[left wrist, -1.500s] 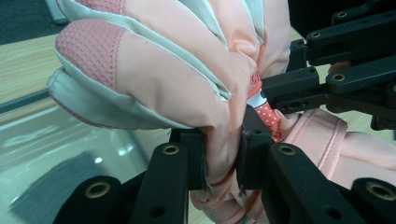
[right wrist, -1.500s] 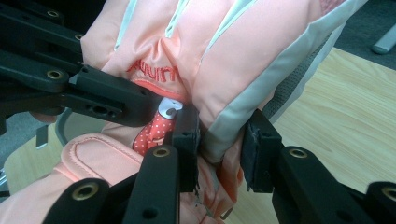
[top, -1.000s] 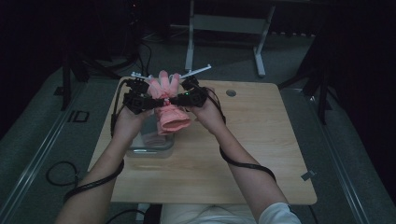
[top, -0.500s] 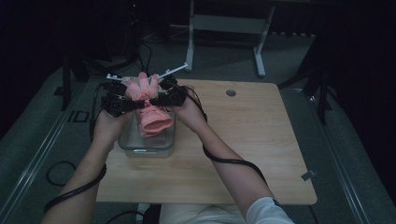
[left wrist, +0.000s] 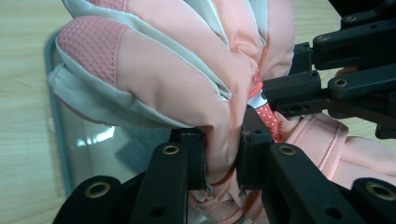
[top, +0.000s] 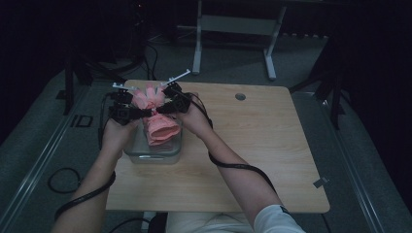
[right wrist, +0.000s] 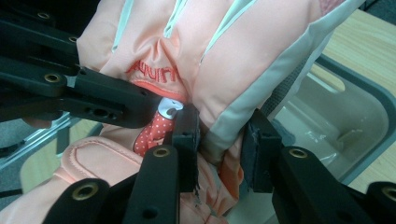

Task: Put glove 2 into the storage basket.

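Note:
A padded pink glove (top: 156, 110) with pale grey trim hangs between both grippers above a clear plastic box (top: 153, 154) at the table's left. My left gripper (top: 130, 109) is shut on the glove (left wrist: 187, 74), its pads pinching a fold of the fabric near the palm. From the other side my right gripper (top: 171, 101) is shut on the glove (right wrist: 219, 56) too, clamping its grey-edged side. The cuff (top: 162, 128) droops into the box. In the right gripper view the box (right wrist: 355, 112) lies just below the glove.
The light wooden table (top: 252, 145) has a round cable hole (top: 240, 96) at the back. A dark pad lies on the box's floor (left wrist: 135, 151). Metal stand legs (top: 233, 29) rise on the grey floor behind the table.
Both hands have carried the glove to the left and lower, from above the box's right edge to over the box, with the cuff now hanging into it.

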